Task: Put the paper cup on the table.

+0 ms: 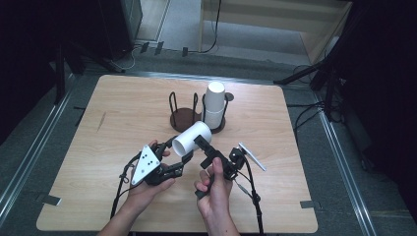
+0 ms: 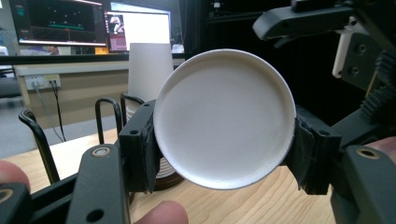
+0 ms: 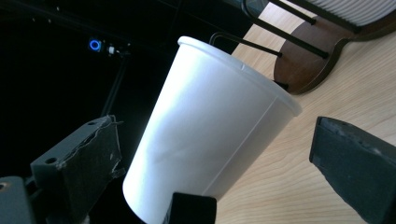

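The left tongs [image 2: 224, 154] clench the white paper cup [image 1: 192, 138] across its base, holding it sideways above the desk [image 1: 123, 123], just before the cup rack [image 1: 184, 115]. The right tongs [image 3: 224, 163] stand released around its wall, probably ready to take over.

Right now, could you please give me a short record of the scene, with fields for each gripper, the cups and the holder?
left gripper: shut on the paper cup, jaws on its two sides near the base
right gripper: open, jaws apart either side of the same cup
paper cup: held on its side above the table
cup stack: upright in the holder
holder: dark wire, second base bare
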`<move>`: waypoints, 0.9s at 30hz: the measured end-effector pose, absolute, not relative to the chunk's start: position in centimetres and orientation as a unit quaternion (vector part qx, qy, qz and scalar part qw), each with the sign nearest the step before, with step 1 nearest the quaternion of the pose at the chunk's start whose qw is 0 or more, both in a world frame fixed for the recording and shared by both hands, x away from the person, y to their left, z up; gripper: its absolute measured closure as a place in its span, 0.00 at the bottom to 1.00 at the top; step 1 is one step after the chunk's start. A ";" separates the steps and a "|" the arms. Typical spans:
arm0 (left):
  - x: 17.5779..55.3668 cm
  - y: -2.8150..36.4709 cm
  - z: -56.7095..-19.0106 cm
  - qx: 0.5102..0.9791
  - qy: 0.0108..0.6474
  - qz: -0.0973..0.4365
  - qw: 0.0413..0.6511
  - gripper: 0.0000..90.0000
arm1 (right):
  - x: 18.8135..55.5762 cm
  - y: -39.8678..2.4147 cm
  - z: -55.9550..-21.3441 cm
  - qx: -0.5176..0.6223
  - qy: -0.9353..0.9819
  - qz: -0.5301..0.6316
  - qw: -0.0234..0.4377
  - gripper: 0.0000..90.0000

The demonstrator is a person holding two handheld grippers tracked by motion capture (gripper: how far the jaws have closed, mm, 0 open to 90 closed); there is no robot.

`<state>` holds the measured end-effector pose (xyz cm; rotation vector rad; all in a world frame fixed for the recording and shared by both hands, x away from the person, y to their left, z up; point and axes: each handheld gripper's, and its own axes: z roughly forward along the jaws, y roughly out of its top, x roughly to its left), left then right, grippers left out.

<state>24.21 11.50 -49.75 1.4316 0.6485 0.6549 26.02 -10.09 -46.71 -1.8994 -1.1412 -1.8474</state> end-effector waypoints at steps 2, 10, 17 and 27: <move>24.2 11.4 -49.7 0.632 0.285 0.291 0.659 0.41 | 26.2 -10.0 -46.8 -0.659 -0.384 -0.632 0.139 0.02; 24.0 11.1 -49.9 0.634 0.278 0.290 0.660 0.41 | 26.9 -10.0 -47.0 -0.675 -0.351 -0.626 0.173 0.02; 23.9 10.9 -49.9 0.638 0.272 0.294 0.657 0.41 | 27.6 -9.9 -47.4 -0.685 -0.330 -0.619 0.199 0.03; 23.8 10.5 -50.0 0.641 0.264 0.295 0.658 0.40 | 28.3 -9.9 -47.8 -0.691 -0.312 -0.610 0.231 0.06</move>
